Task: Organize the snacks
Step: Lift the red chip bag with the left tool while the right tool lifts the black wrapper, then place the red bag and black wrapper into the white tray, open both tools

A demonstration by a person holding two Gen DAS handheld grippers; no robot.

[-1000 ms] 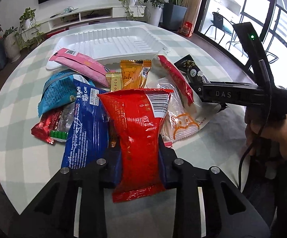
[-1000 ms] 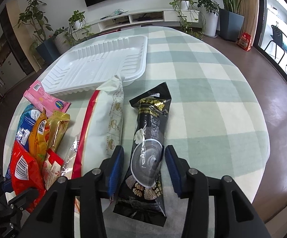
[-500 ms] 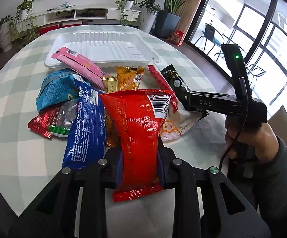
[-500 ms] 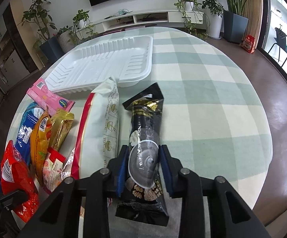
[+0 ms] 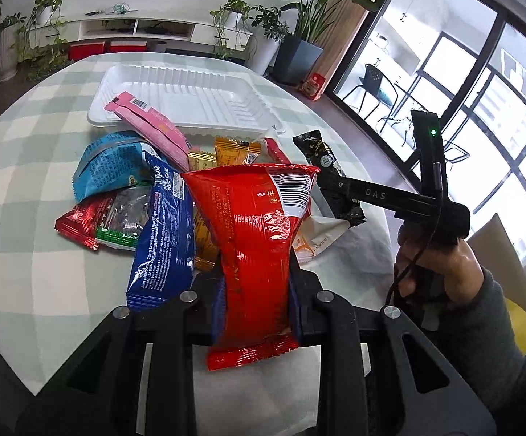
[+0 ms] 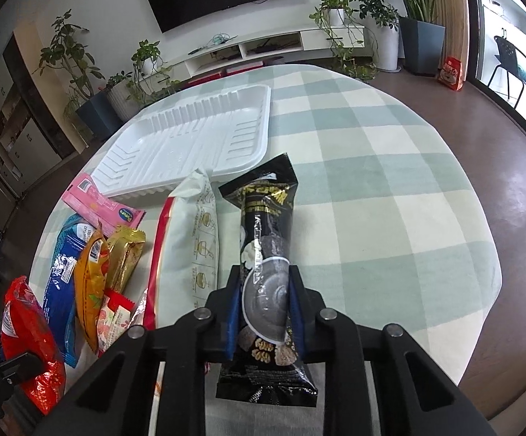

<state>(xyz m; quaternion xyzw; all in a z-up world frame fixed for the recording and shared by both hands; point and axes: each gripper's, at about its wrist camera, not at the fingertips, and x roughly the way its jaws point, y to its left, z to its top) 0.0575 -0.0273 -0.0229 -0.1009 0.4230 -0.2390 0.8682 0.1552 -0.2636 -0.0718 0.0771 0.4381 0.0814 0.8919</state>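
Checked table [image 6: 390,200]; left gripper [image 5: 257,287] clamping red packet [image 5: 255,239], right gripper [image 6: 265,290] black packet [image 6: 266,254].

The round desk [image 6: 390,189] carries a green-and-white checked cloth. A white ribbed tray [image 6: 190,145] rests at its far side. Snack packets lie beside the tray: pink packet [image 6: 105,209], white pouch [image 6: 194,243], blue wrapper [image 5: 164,232].

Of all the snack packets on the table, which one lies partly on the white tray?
The pink packet: its barcode end overlaps the white tray's near rim; the others lie short of it.
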